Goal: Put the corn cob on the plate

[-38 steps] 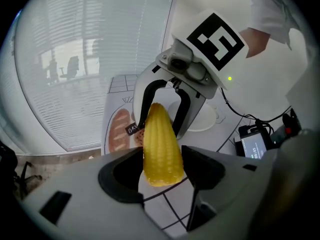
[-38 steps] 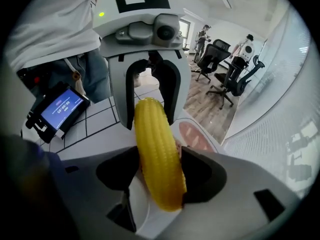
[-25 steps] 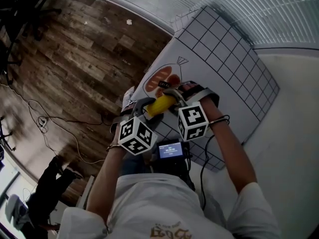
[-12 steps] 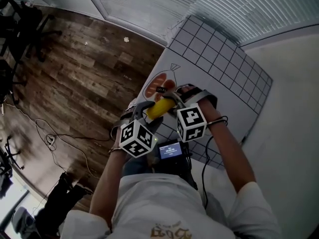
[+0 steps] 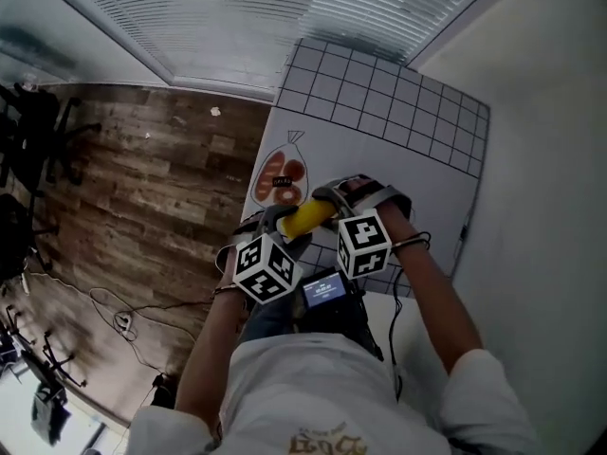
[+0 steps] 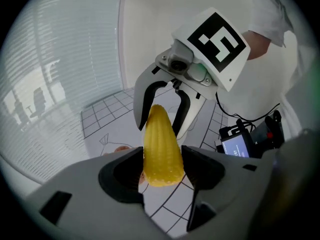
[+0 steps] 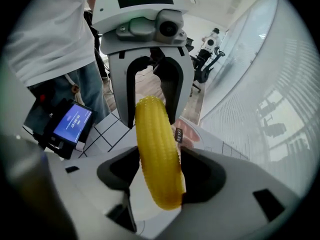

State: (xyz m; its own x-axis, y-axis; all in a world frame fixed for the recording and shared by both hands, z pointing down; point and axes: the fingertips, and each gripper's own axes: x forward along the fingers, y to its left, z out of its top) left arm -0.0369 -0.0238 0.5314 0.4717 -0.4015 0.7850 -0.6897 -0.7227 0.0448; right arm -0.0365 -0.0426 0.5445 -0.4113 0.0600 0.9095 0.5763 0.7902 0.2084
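Left gripper [image 5: 285,226]: jaws clamped on the cob's [image 5: 309,217] left end. Cob: yellow, held in the air between both grippers, over the near left part of the grid mat [image 5: 398,131]. Right gripper [image 5: 332,199]: jaws clamped on the cob's right end

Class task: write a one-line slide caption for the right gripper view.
Right gripper and left gripper each clamp one end of the yellow corn cob above the gridded mat.
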